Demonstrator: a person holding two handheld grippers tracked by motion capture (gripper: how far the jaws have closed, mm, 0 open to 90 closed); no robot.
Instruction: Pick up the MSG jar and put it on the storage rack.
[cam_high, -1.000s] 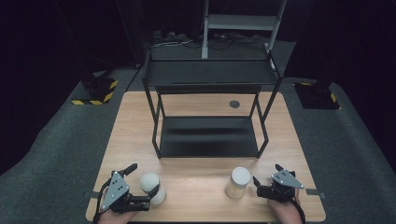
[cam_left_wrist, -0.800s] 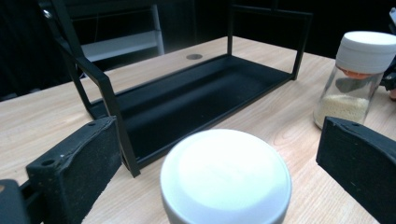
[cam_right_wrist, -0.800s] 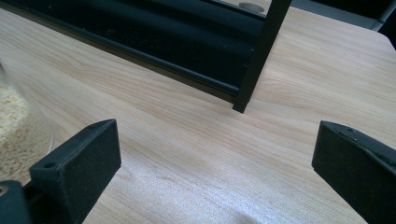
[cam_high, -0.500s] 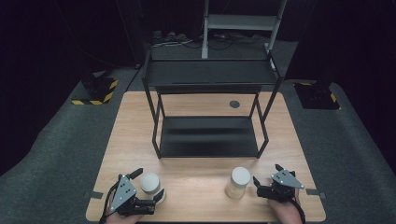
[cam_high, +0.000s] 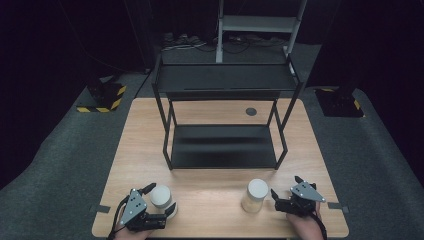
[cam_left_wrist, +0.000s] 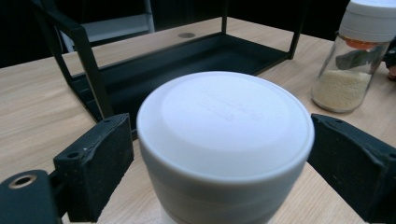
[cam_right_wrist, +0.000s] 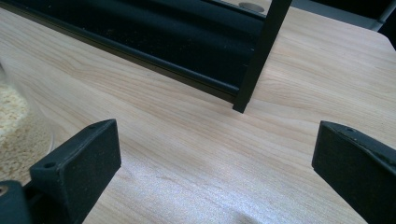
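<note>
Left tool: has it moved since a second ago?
Yes. The left tool slid right along the table's front edge, toward the rack, straddling the left jar; its jaws have been closing.

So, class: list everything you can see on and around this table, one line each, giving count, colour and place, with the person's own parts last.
Jar with white lid, left: one, white lid, front left of the table, between the left jaws.
Jar with white lid, right: one, clear glass with pale grains, front right.
Rack: one, black, two shelves, mid-table.
Table: one, light wood.
Round insert: one, dark, far side of the table.
Striped floor base: one, black and yellow, left floor.
Left gripper: one, black, jaws have just been closing around the lid, pads not yet touching.
Right gripper: one, black, open beside the right jar.
</note>
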